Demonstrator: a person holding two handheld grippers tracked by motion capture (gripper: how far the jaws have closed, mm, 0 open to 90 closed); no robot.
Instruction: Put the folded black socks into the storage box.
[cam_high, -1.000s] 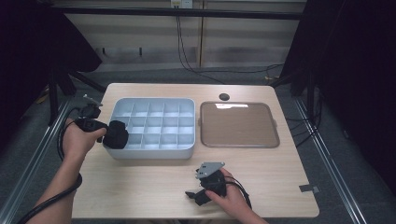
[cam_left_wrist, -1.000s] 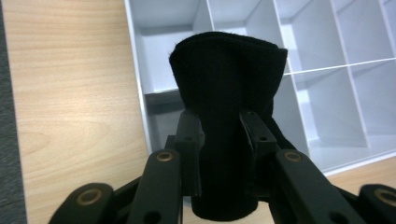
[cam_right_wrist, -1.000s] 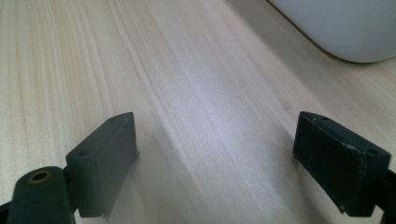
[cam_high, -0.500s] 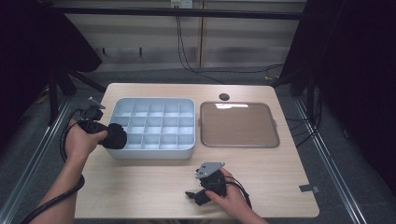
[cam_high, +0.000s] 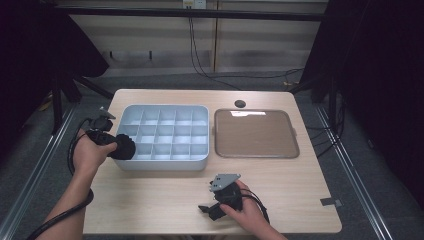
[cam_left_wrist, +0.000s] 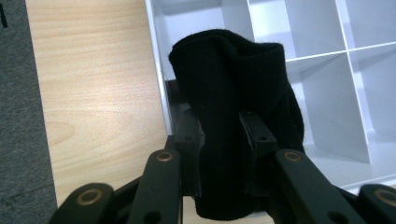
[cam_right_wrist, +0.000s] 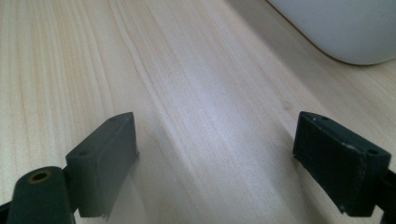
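While the left gripper (cam_high: 117, 148) sits at the left edge of the surface (cam_high: 165, 195), its 2 black jaws are pinched on a black sock (cam_left_wrist: 233, 107), a dark folded bundle held upright between the pads in the left gripper view. In that view the sock stands over the left wall of the divided tray (cam_left_wrist: 327, 70), its top edge level with the nearest compartments and its lower end hanging down between the jaws. Seen from the high view, the sock (cam_high: 125, 147) sits at the tray's front left corner, overlapping the rim, with the left hand (cam_high: 90, 152) behind it and a cable looping down along the forearm. Item: divided tray (cam_high: 165, 162), pale blue-grey, rectangular, split into a grid of small compartments, lying on the left half of the surface. Item: flat brown tray (cam_high: 257, 134) with a thin raised rim, just beside the divided tray on its right, apart from it. Item: small dark round fitting (cam_high: 240, 103) in the surface beyond the brown tray. Item: right gripper (cam_high: 210, 209), held in the right hand (cam_high: 245, 210) near the front edge of the surface, well apart from both trays; in the right gripper view its 2 jaws stand wide apart with bare light wood between them, and a rounded corner of the divided tray (cam_right_wrist: 345, 28) lies beyond.
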